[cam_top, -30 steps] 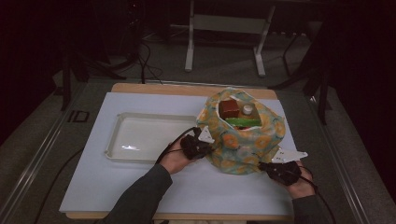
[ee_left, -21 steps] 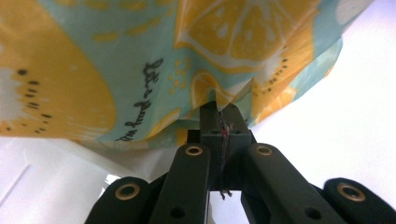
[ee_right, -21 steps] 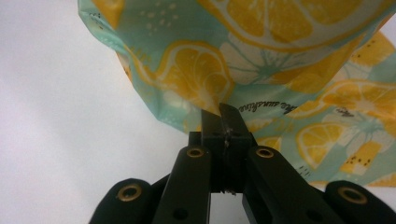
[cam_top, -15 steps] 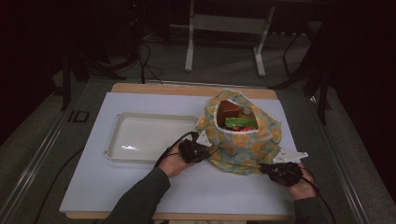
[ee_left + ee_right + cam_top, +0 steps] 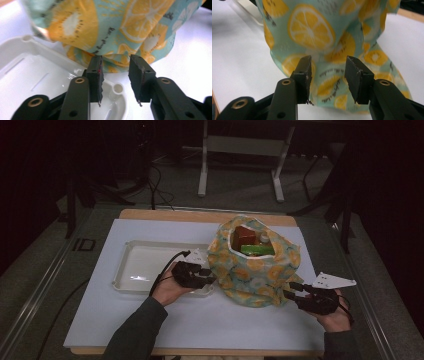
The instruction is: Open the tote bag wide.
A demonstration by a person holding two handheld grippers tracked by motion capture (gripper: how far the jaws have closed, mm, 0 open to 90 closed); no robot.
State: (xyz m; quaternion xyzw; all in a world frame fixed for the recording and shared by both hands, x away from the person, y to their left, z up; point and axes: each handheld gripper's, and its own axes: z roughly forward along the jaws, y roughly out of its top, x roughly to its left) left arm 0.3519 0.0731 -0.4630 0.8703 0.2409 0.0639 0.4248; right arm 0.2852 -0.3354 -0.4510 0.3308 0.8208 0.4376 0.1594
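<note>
Since the earlier frames, the fruit-print cloth bag [image 5: 255, 265] had slumped wider at the centre right of the high view, its mouth gaping over a red box [image 5: 244, 235] and a green packet [image 5: 257, 250], and both of my hands had drawn back from its flanks. The jaws of my left tool [image 5: 209, 276] had just been opening, and in the left gripper view they stood apart with nothing between them, the bag's lower fold hanging just beyond the tips [image 5: 117, 32]. My right tool [image 5: 292, 291] had likewise just been opening; in the right gripper view its jaws were spread and empty, with the cloth [image 5: 332, 45] close ahead but untouched. The bag rested on the white surface [image 5: 150, 325], its left side touching or overlapping the right end of the white tray [image 5: 125, 270]. I judged the step to be letting go of the cloth so the bag stayed open by itself. To do it well I needed to pull each tool straight out and clear of the folds, so that no pad snagged the fabric and tugged the rim shut or tipped the bag towards the tray. The soft cloth would sag readily, so I wanted slow, even retreats on both sides.
</note>
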